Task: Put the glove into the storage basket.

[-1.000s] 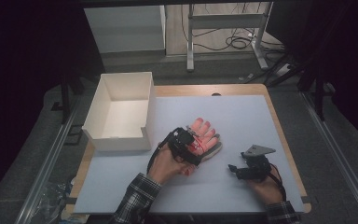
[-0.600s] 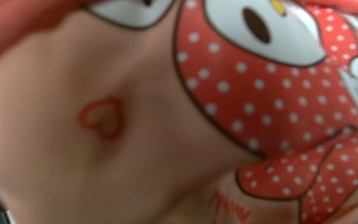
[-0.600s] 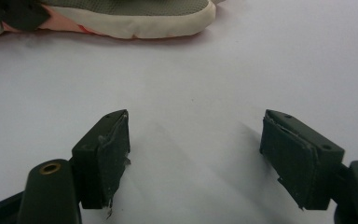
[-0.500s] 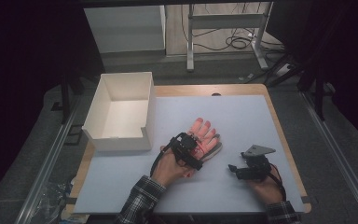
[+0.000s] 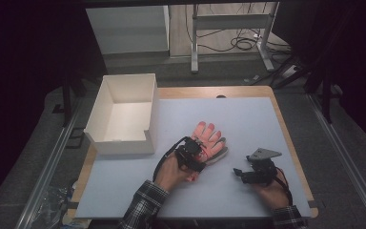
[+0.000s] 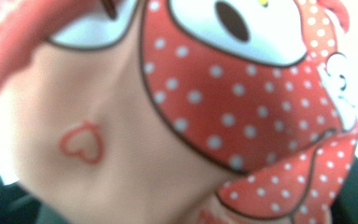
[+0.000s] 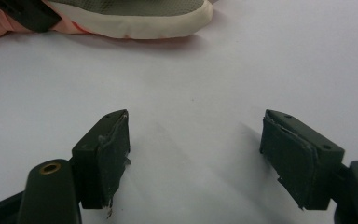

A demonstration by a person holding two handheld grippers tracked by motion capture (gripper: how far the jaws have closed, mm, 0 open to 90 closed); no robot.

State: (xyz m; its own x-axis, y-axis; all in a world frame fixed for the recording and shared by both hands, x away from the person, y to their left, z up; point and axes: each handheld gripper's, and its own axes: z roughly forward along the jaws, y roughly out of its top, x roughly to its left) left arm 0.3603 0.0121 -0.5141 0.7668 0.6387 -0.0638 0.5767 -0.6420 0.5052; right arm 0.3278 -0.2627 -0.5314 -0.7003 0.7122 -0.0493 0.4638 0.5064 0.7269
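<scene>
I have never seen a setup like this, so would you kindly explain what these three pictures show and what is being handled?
No robot here: a person holds a two-jaw hand tool in each hand. The high view looks down on a pale grey table. The other two pictures come from cameras riding on the tools.

On the table lie a pink, hand-shaped glove with a red polka-dot cartoon print and an open white cardboard box, standing left of it.

The left gripper sits on the glove's cuff end; its jaws have just been closing, and its camera is pressed up against the printed fabric, so it appears to be gripping the glove.

The right gripper rests open over bare table, with nothing between the jaws.
</scene>
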